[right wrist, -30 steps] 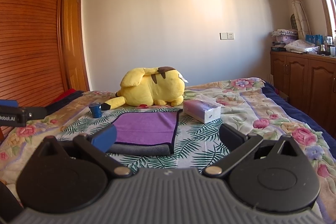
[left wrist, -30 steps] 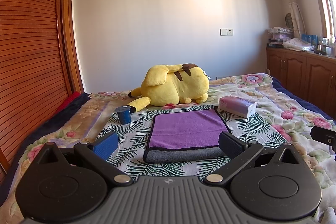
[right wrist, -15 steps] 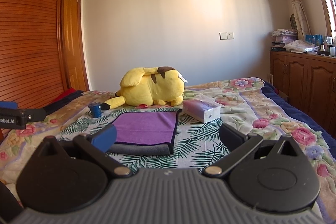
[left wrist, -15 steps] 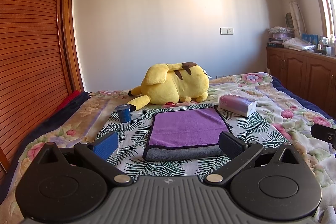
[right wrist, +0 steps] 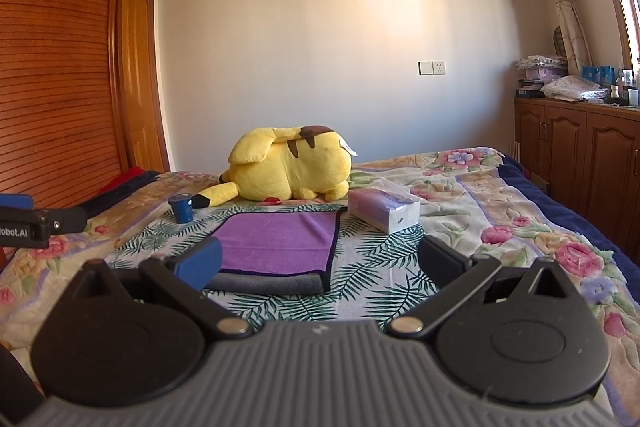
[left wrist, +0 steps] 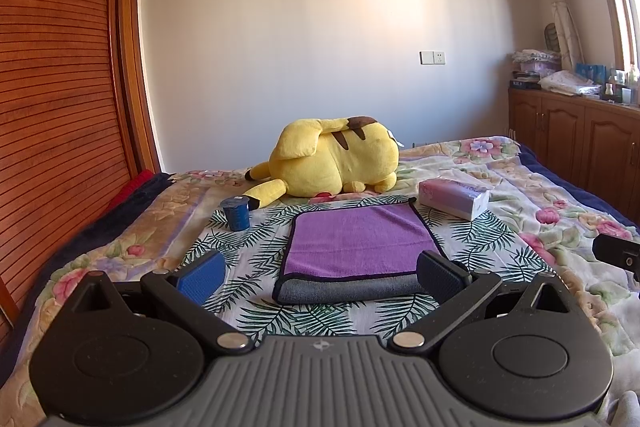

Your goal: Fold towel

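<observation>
Both my left gripper (left wrist: 320, 273) and right gripper (right wrist: 318, 261) spread, empty; towel (left wrist: 358, 247) thick, I risk pinching only its top layer

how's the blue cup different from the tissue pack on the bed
The blue cup stands upright and is round and dark blue; the tissue pack lies flat and is boxy, pale pink and white. The cup sits off the purple towel's far left corner, the pack off its far right corner. The pack is the longer of the two. Both rest on the bedspread, apart from the towel.
</observation>
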Action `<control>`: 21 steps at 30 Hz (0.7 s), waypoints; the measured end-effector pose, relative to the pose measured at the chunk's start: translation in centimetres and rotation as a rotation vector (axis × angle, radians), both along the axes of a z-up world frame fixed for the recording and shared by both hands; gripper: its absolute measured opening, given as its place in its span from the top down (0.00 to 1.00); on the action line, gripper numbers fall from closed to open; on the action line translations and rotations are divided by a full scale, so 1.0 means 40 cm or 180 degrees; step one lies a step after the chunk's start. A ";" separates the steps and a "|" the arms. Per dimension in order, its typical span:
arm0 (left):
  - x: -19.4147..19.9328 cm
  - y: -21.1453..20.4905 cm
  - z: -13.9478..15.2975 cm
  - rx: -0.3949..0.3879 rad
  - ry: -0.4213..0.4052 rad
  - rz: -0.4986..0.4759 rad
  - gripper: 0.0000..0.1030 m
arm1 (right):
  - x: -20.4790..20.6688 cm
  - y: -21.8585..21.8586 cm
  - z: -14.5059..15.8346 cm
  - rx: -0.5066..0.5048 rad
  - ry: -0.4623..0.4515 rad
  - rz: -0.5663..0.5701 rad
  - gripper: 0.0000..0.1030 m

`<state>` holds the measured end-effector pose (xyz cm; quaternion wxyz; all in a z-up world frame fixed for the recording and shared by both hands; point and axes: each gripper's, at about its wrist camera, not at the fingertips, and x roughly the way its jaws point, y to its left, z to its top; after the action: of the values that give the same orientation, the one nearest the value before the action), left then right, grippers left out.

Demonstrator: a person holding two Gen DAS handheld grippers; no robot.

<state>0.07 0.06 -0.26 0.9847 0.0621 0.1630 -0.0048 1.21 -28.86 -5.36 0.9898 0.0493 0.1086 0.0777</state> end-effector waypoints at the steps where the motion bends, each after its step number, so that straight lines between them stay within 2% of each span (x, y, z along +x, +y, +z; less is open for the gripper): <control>1: 0.000 0.000 0.000 0.0002 -0.0002 0.0002 0.16 | 0.000 0.001 0.000 -0.0004 -0.0001 0.0000 0.00; 21: 0.002 0.012 -0.016 -0.0002 0.0034 0.0013 0.16 | 0.001 0.001 0.004 -0.0004 0.0008 0.0002 0.00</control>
<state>0.16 0.55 -0.90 0.9838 0.0614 0.1685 -0.0032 1.25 -28.80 -5.22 0.9897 0.0487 0.1099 0.0778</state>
